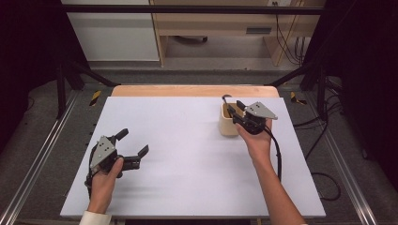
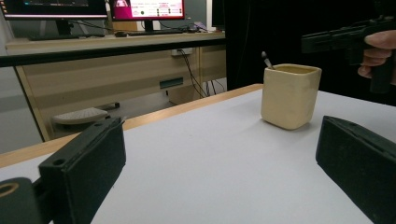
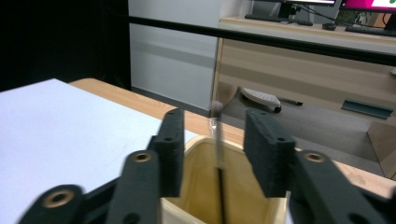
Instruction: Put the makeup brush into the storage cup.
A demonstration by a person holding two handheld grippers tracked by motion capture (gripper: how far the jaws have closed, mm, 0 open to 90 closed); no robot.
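Left gripper (image 1: 136, 143), well left of the cup (image 1: 229, 123) on the desk (image 1: 187, 140), has its fingers (image 2: 88, 163) wide apart, holding nothing. Right gripper (image 1: 237, 111) hovers over the cup's mouth, fingers (image 3: 266, 149) partly apart, astride a thin stick (image 3: 218, 140) standing in the cup, not touching it.

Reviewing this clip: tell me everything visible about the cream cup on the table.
The cup is cream, squarish with rounded corners, matte, perhaps ceramic or plastic, and yellowish inside. It stands upright on the white table, toward its far right. A thin dark stick with a small rounded top stands in it, leaning toward a corner and poking above the rim. The right gripper hovers just over the opening, fingers either side of the stick without pressing on it. Nothing else touches the cup.
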